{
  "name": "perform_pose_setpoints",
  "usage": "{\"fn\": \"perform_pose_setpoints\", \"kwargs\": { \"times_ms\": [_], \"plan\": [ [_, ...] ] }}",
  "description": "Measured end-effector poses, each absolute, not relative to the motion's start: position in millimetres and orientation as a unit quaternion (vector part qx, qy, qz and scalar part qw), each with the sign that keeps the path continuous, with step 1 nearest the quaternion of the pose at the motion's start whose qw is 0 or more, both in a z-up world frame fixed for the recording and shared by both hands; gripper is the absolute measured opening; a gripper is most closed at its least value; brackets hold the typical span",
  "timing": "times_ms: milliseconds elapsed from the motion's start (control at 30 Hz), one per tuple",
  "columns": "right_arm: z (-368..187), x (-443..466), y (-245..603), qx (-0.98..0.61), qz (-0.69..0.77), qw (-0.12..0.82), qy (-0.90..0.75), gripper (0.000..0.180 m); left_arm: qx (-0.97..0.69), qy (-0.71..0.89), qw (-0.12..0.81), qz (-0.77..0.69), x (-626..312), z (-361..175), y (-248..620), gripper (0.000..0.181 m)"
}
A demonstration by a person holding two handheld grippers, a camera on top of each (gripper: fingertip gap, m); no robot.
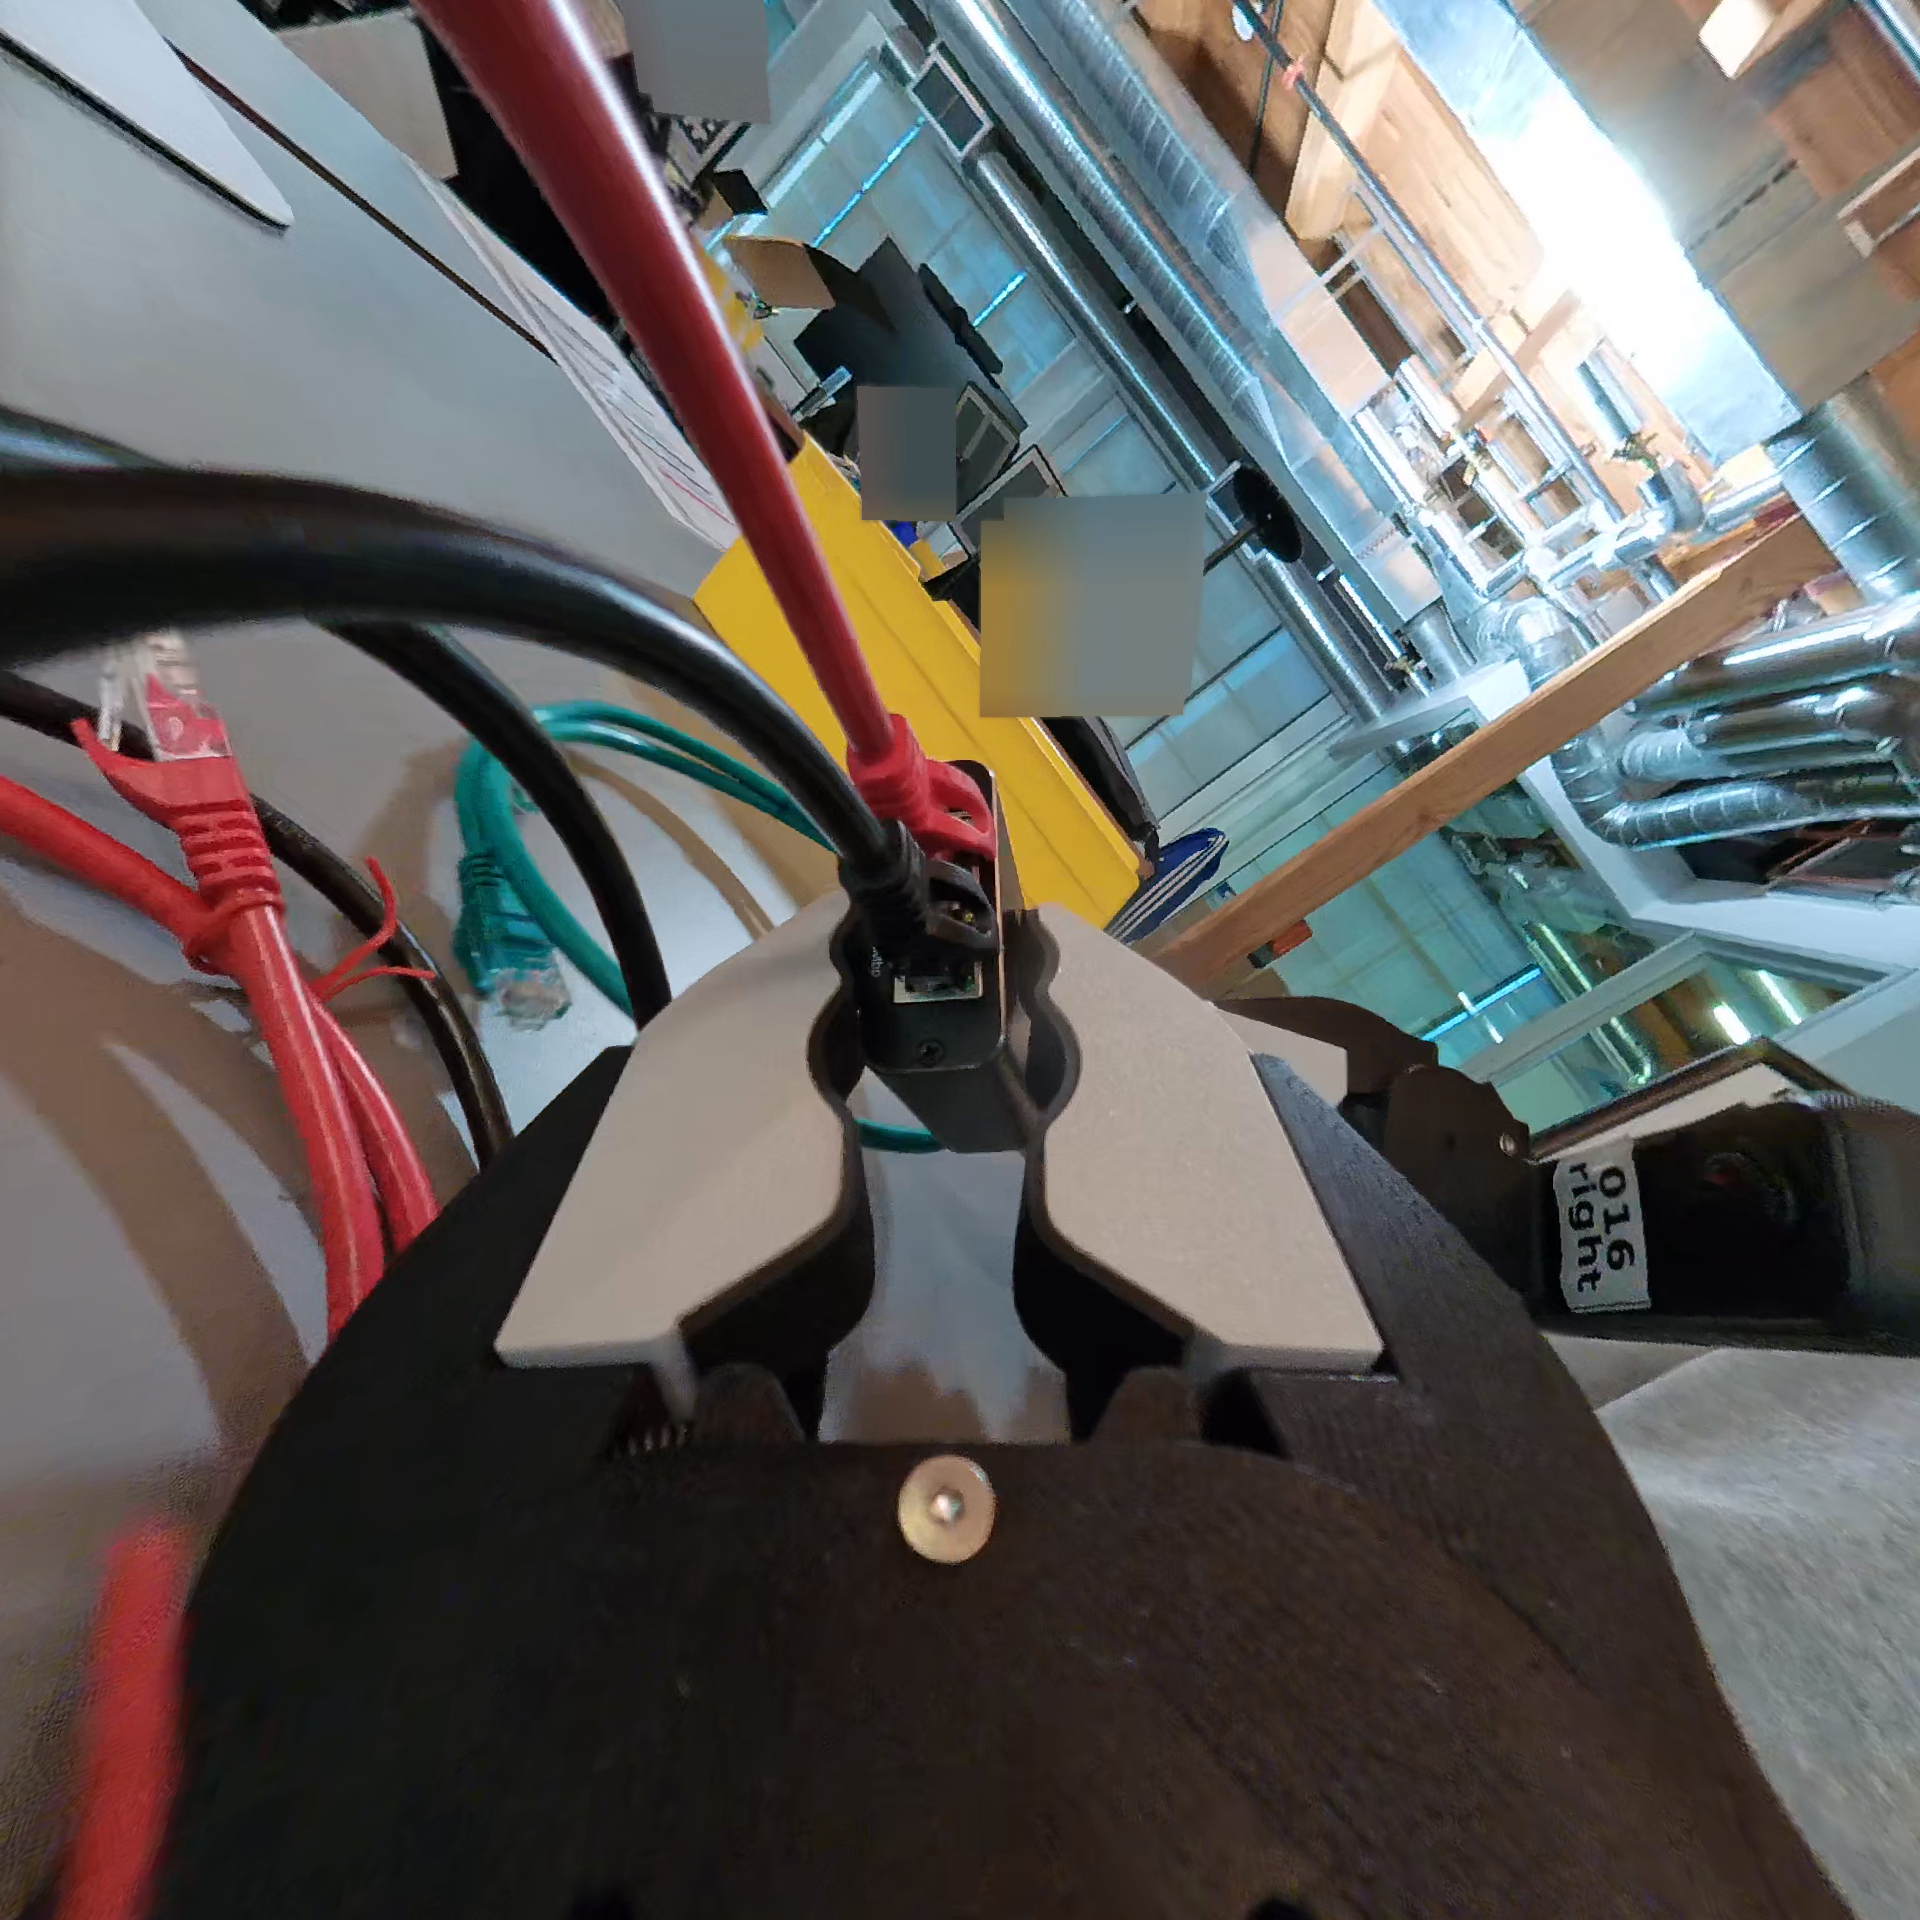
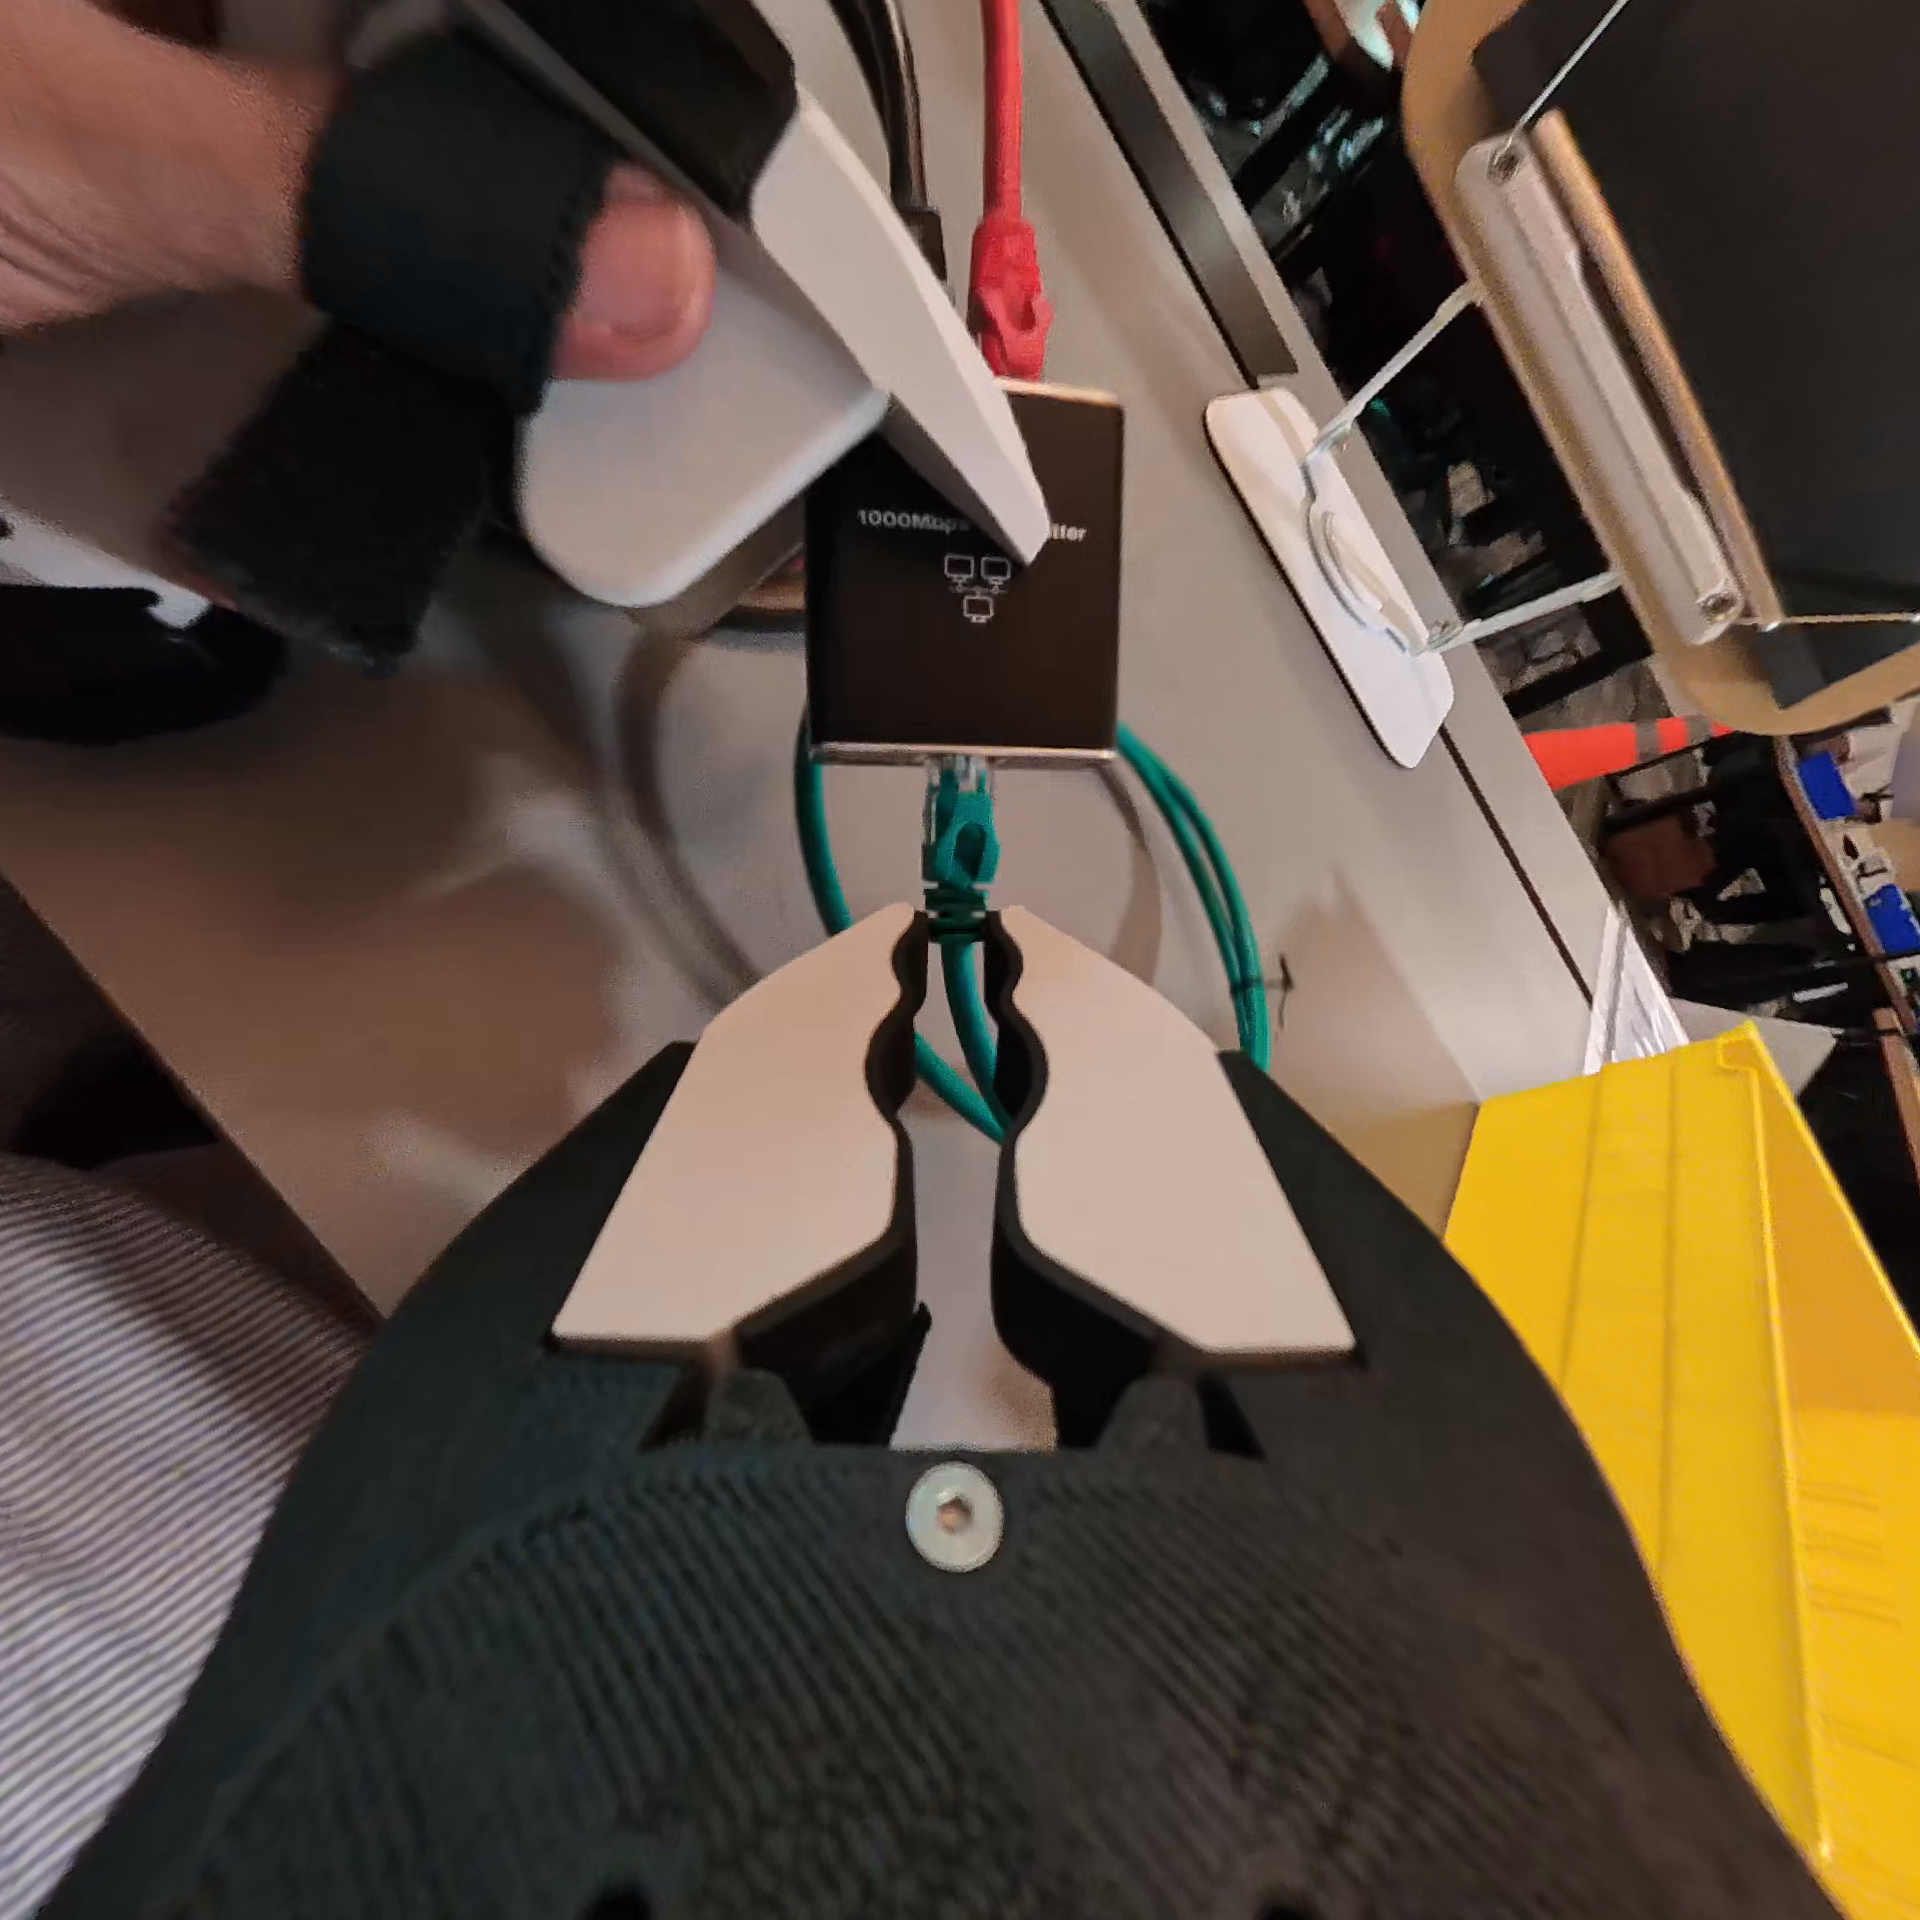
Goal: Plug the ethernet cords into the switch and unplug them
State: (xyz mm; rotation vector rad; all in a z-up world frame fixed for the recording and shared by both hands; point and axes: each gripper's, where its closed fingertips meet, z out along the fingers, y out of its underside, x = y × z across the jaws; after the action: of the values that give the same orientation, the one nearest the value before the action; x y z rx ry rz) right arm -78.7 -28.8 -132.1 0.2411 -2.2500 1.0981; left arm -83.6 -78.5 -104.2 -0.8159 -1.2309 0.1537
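My left gripper (image 1: 940, 1023) is clamped on the sides of the small black switch (image 2: 966, 582), holding it up off the grey table (image 2: 436, 831); white print and a little network diagram sit on its top face, and I leave the wording unread. In my left wrist view a red cord (image 1: 904, 790) and a black cord (image 1: 883, 873) are plugged into the switch's upper ports, with one port below them open. A white sticker (image 1: 1600, 1236) with black print is on the body of my other gripper, off to the right. My right gripper (image 2: 958, 920) is pinched shut on the green cord (image 2: 961, 842) just behind its boot, the clear plug tip right at the switch's near edge; I cannot tell whether it is seated. My left hand (image 2: 156, 177) is strapped in with black bands, thumb pressed forward. A yellow bin (image 2: 1683, 1351) stands at the table's right.
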Motion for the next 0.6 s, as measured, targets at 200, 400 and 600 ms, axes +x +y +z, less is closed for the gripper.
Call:
{"fn": "perform_pose_setpoints", "kwargs": {
  "times_ms": [200,400,600],
  "plan": [
    [-127.5,-72.6,-30.8,0.111,0.442,0.301,-0.838,0.01,-0.365,-0.553,0.748,0.037,-83.7,-104.7,-79.3,0.027],
    [-127.4,-67.6,-29.9,0.128,0.466,0.277,-0.831,0.01,-0.359,-0.548,0.754,-0.036,-83.4,-107.6,-76.1,0.026],
    [-131.7,-67.7,-28.3,0.097,0.481,0.217,-0.844,0.01,-0.374,-0.551,0.744,-0.048,-81.8,-111.0,-69.8,0.026]
  ]
}}
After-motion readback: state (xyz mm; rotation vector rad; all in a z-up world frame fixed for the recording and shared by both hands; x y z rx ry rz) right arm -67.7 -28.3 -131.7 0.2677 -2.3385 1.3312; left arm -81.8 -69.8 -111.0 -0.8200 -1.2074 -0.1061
